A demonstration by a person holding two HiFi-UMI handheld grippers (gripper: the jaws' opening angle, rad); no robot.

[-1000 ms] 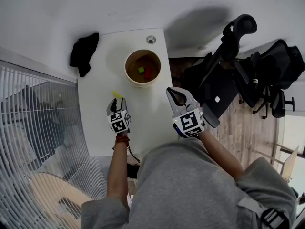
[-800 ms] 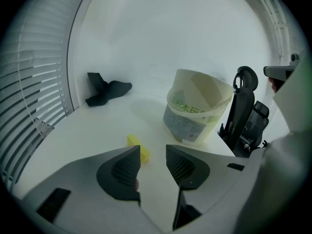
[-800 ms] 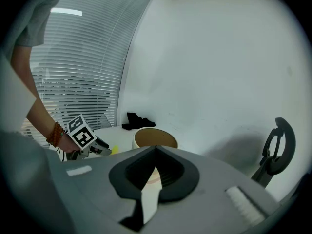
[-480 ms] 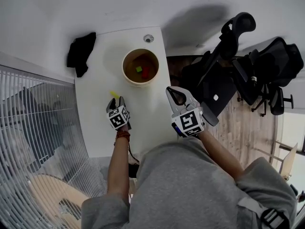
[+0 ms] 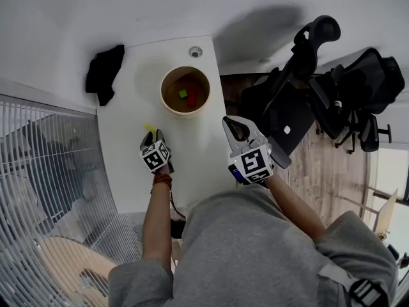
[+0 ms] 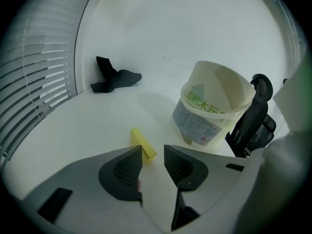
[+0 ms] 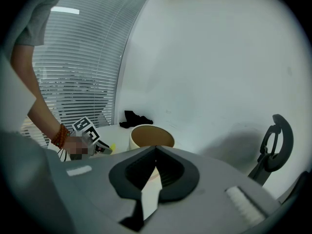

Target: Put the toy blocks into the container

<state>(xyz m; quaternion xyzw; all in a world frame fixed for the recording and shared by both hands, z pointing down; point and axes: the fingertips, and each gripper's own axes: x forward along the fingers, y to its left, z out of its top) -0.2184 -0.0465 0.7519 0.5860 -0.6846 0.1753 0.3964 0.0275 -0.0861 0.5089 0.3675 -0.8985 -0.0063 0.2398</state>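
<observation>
1 table, white, bearing everything below except the chairs.
2 chairs, black, on the floor off the table's right edge.
1 tub, cream, printed label, upright at the table's far end.
1 cloth, black, crumpled at the far left corner, well apart from the tub.
1 right gripper, jaws closed tip to tip on nothing, held over the table's right edge.
1 left gripper, low over the table, jaws apart and just been closing.
1 yellow block, flat on the table near the tub. Its near end lies in the mouth of the left gripper, beside one tip, with the pads not pressing it.
1 green block and 1 red block, side by side inside the tub.
</observation>
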